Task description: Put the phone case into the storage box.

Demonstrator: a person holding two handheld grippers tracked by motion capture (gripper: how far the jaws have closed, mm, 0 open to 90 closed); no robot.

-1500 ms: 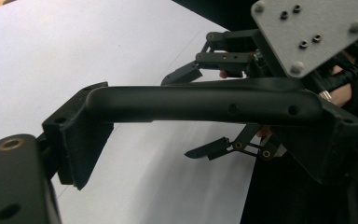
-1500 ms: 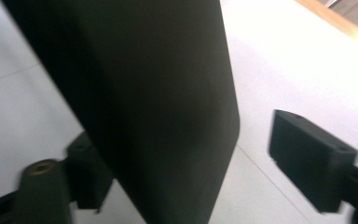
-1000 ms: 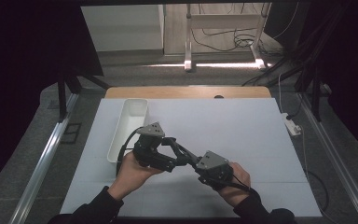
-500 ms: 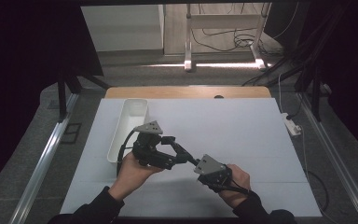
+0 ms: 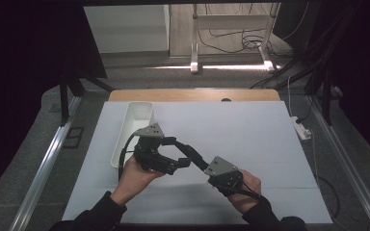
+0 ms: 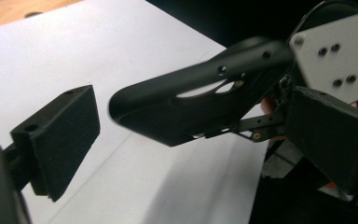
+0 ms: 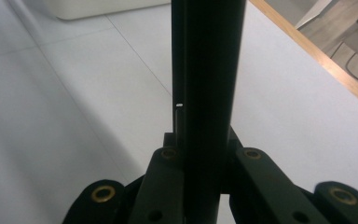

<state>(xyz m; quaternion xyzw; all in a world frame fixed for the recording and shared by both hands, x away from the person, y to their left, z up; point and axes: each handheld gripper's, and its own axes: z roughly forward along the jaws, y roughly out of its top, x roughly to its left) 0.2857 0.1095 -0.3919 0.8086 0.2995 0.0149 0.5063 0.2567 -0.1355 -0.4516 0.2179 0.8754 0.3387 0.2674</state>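
I hold my left gripper (image 5: 176, 156) just off the near end of the white oblong plastic tray (image 5: 125, 139), a little out from the tray's long side over the white worktop (image 5: 250, 139). Its fingers are spread wide, the two black foam pads well apart with nothing gripped between them. My right gripper (image 5: 185, 148) comes in from farther out from the tray and points back toward it. Its fingers are pressed flat together into one thin black bar, and they hold nothing. I have slid that bar into the gap between my left fingers. In the left gripper view it lies crosswise between the pads, and I cannot tell whether it touches either of them. I judge the wide left opening is there to leave room for the right bar, and the right fingers are kept together so that they fit through. The tray is untouched. It lies lengthwise along the worktop's left edge and looks empty from above. Its near end shows beyond my right fingers.
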